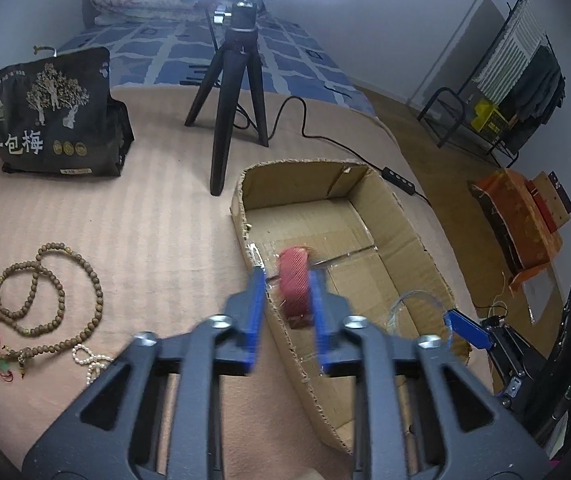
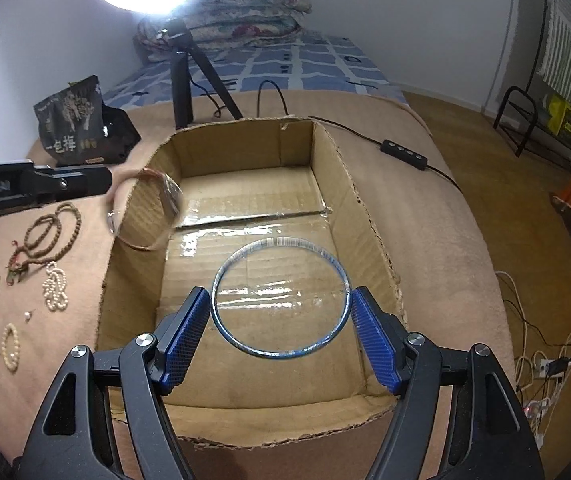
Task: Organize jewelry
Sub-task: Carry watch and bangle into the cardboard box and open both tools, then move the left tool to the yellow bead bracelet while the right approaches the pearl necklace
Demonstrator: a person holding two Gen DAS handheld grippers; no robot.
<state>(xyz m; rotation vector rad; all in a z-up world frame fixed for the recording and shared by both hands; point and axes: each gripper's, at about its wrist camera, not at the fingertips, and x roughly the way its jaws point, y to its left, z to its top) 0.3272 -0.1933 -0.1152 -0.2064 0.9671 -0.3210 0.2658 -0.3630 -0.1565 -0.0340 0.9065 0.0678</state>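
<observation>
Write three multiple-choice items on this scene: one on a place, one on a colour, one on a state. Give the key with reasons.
1. Where does the brown bead string lie?
A. Inside the cardboard box
B. On the blanket, left of the box
C. Draped over the tripod

2. What colour is the bangle between the fingers of the right tool?
A. Blue
B. Red
C. Green

3. What state is the right tool in?
A. Wide open with nothing between its fingers
B. Fully shut, finger against finger
C. Shut on the bangle, over the box

Key:
1. B: the beads rest on the blanket beside the box's outer wall.
2. A: the ring's rim is plainly blue.
3. C: both pads touch opposite sides of the ring, with the box floor behind it.
</observation>
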